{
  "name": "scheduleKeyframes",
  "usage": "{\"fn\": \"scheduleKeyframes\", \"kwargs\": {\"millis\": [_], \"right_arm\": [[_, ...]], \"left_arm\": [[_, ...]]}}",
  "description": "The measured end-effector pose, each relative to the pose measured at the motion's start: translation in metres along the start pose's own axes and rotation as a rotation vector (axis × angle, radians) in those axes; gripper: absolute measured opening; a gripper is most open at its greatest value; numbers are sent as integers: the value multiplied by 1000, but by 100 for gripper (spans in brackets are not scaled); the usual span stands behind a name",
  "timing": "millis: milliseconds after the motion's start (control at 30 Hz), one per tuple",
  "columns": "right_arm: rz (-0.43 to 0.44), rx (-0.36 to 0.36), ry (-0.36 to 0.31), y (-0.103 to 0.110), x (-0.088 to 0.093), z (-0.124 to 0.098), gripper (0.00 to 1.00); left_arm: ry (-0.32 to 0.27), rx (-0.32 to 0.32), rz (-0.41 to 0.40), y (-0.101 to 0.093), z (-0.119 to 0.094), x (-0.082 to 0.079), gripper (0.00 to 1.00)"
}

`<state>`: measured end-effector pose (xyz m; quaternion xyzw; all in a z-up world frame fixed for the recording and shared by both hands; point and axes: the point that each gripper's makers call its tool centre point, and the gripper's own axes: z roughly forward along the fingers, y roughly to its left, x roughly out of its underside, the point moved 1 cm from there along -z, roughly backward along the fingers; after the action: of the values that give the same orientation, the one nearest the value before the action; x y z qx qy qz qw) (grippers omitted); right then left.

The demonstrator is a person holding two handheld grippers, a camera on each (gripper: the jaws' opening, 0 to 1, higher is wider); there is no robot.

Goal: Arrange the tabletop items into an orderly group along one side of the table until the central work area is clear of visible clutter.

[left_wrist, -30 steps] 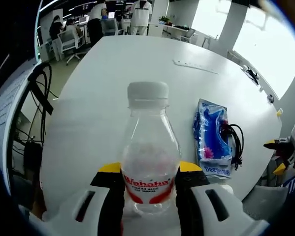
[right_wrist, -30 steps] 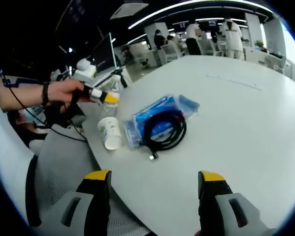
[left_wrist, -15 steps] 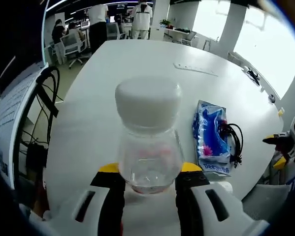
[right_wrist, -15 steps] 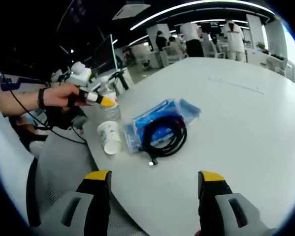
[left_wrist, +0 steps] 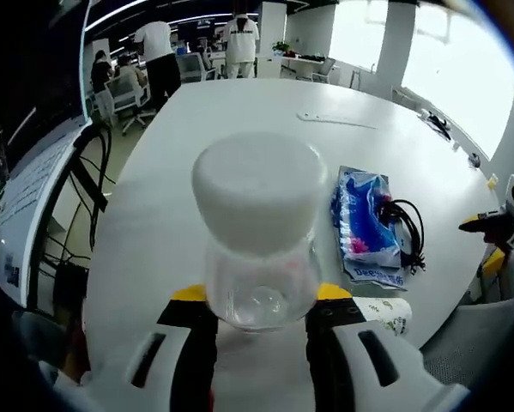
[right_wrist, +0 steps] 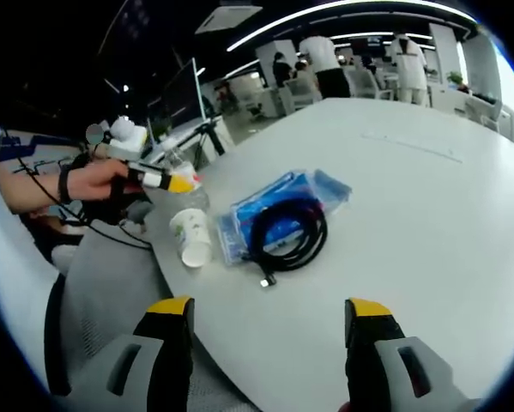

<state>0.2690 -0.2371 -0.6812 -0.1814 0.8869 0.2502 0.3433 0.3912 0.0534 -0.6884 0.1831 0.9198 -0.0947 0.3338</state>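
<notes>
Bottle (left_wrist: 258,249) sits clamped between our left gripper (left_wrist: 258,322) jaws, tipped hard toward the lens so the white cap (left_wrist: 255,189) looms big; it's held low on the body, over the near table (left_wrist: 231,112) edge. In the right gripper view we see the same bottle at the table's left rim, just beside the paper cup (right_wrist: 191,235) lying on its side.

Risks, as we judge them: grip is near the base w/ the bottle leaning, so it could pivot or slip out; setting it down this close to the rim could send it off the edge. A swing could also knock the cup, which would roll.

Right gripper (right_wrist: 265,343) is wide open, holding nothing, hovering off the near edge.

Blue packet (right_wrist: 274,210) w/ black cable (right_wrist: 288,230) coiled on top lies just beyond the cup, near the same rim. Plenty of bare tabletop past them, far side mostly free apart from a thin strip (left_wrist: 335,121). People and chairs well beyond.
</notes>
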Motion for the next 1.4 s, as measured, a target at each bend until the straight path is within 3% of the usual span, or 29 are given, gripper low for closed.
{"fn": "scheduleKeyframes", "kwargs": {"millis": [333,733,1400], "right_arm": [[-6,-1,-12,0,-5,2,73],[-6,-6,14,3,4,0,73],[3,8,11,2,1,1,73]], "left_arm": [[-15,-4,56,-2,-3,6,39],[-36,-14,48,-2,-2,6,39],[-36,-23,9,-2,0,3,40]]}}
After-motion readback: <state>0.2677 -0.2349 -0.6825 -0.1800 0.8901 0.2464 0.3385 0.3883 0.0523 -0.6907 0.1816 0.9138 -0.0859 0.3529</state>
